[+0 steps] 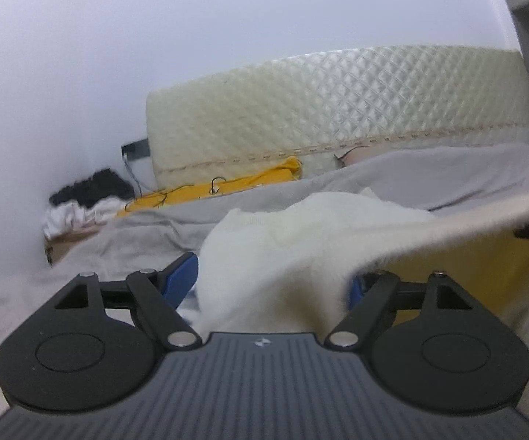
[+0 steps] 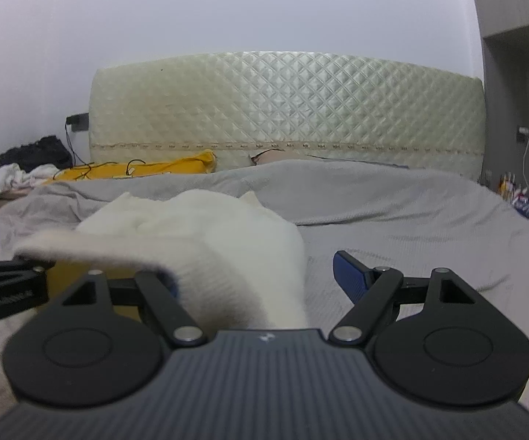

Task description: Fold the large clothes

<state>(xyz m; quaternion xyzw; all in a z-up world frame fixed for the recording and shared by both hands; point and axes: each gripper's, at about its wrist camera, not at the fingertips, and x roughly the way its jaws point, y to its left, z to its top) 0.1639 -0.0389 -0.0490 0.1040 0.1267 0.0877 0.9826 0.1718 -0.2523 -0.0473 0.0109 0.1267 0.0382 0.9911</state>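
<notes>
Seemingly, from the left wrist view, the white garment (image 1: 301, 242) drapes between the jaws of the left gripper (image 1: 275, 278), which stand wide apart — the fleecy cloth lies over the right blue pad and hides it, yet nothing looks pinched. One edge stretches off to the right, lifted above the grey bed cover (image 1: 429, 176). It looks soft, light and floppy, so I judge it best taken at a hem or corner, both edges held taut.

Over on the right wrist view, the same garment (image 2: 205, 234) crosses the left side of the right gripper (image 2: 260, 278), covering its left pad; the jaws are spread, the right pad bare over the bed. Behind stand a quilted headboard (image 2: 286, 110), a yellow pillow (image 2: 147, 168) with a dark cable on it, and a heap of clothes (image 2: 26, 168) — all well apart.
</notes>
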